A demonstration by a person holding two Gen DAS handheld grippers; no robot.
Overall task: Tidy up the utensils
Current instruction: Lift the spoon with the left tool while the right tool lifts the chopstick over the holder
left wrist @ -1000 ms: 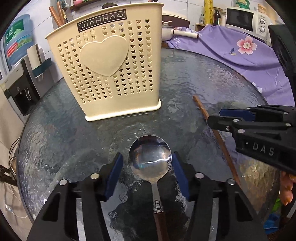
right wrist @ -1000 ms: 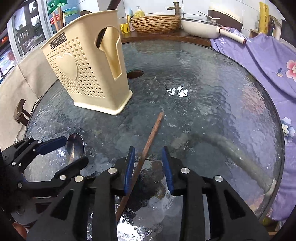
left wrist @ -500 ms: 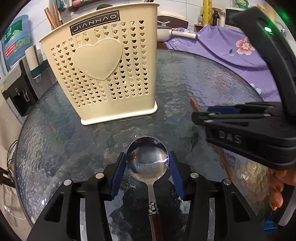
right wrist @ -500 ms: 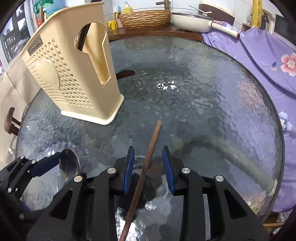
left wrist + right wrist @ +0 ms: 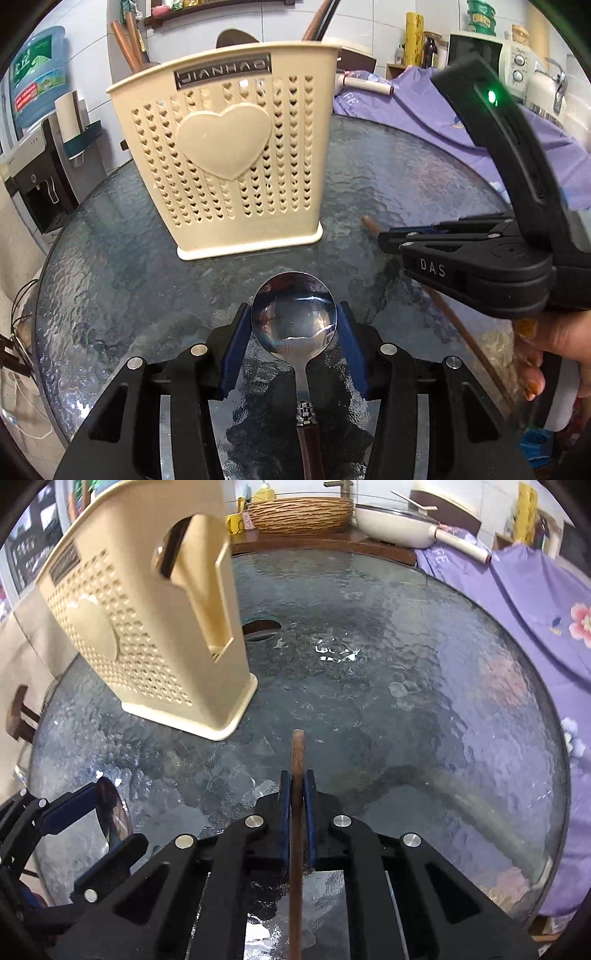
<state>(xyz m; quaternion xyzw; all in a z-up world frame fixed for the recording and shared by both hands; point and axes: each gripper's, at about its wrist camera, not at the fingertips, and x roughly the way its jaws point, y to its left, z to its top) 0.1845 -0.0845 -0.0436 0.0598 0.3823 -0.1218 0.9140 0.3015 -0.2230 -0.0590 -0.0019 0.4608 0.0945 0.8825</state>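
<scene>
**Desk:** What is in hand, reading left to right from the cream holder (image 5: 229,162)?

**Photographer:** In front of the holder's heart-embossed face, the left tool (image 5: 291,354) stands with its blue pads at either side of a steel spoon (image 5: 294,317). The pads look to touch the bowl's rim, though the lens distortion leaves me unsure whether they press. To the holder's right, the right tool (image 5: 296,805) has just been closing, and its pads now clamp a brown wooden chopstick (image 5: 297,760).

**Desk:** How far along is the tidying?

**Photographer:** Early, by my reading. Both utensils sit low over the glass bench (image 5: 406,701), near the holder's foot; neither has gone in. Dark handles already poke above the holder's rim, so some pieces may be stowed. Lifting and dropping these two remains.

**Desk:** Surfaces?

**Photographer:** The holder is perforated plastic, punched with small hearts, with a side slot. The spoon is mirror-polished, round-bowled, with a dark handle. The chopstick is slim, matte, straight. The bench is round, rippled glass.
</scene>
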